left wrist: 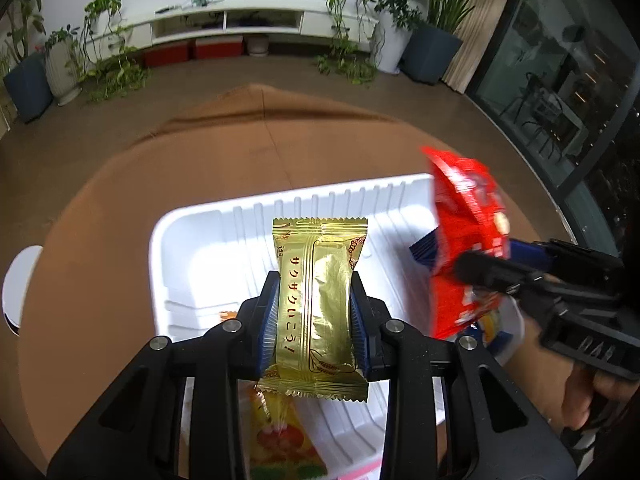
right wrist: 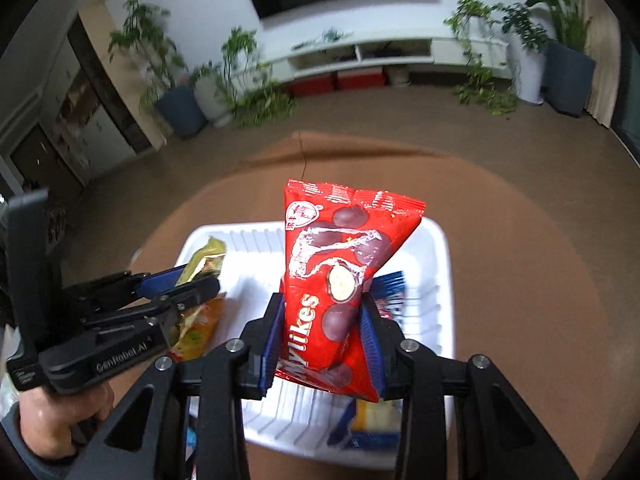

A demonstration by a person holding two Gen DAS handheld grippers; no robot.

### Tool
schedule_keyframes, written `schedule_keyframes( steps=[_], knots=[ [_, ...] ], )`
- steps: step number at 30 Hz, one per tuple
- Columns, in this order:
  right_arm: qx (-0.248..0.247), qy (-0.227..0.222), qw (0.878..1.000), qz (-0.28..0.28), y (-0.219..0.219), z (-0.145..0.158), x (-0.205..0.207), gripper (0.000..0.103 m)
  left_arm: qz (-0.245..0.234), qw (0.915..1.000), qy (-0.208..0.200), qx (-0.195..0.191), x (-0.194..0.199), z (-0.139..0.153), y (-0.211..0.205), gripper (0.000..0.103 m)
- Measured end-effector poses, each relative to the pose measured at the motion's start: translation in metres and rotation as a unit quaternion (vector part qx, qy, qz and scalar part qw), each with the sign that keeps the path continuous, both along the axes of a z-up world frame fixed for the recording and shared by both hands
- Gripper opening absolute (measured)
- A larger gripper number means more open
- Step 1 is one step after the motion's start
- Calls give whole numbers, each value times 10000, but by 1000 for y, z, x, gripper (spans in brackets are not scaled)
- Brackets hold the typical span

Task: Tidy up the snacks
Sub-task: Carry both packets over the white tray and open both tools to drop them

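Two light, crinkly foil packs hang over the white bin (left wrist: 192,240): the left gripper (left wrist: 314,316) pinches the gold wafer pack (left wrist: 316,304) at mid-frame, the right gripper (right wrist: 324,332) the red chocolate bag (right wrist: 340,264). Both look slippery, best held mid-body. Below lies a brown-clothed table (left wrist: 100,208); potted plants (left wrist: 104,40) line the upper frame.
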State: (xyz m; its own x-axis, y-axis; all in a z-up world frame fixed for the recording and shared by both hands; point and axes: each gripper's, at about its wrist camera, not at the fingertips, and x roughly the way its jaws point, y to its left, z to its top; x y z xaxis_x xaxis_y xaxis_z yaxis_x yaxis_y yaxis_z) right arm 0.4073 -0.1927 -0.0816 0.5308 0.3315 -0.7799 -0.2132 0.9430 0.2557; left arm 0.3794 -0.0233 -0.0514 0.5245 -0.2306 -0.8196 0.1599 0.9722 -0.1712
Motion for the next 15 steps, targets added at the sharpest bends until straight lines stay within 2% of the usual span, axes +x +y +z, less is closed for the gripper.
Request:
schedule_keyframes(
  steps=[4,8,13,15],
  knots=[
    [-202,126,9996,145,13,-18,11,39,-49,9999,90,125,6,-16,-8,30],
    [-429,90,9987,254,24,-23,10,39,-66,9996,171,207,9,-26,-12,30],
    [-624,99,9975,331,29,-29,6,39,-52,9989,382,282,31,-47,-21,30],
    [-751,92,9965,345,32,-31,5,43,8,9988,392,300,33,-50,-21,39]
  ],
)
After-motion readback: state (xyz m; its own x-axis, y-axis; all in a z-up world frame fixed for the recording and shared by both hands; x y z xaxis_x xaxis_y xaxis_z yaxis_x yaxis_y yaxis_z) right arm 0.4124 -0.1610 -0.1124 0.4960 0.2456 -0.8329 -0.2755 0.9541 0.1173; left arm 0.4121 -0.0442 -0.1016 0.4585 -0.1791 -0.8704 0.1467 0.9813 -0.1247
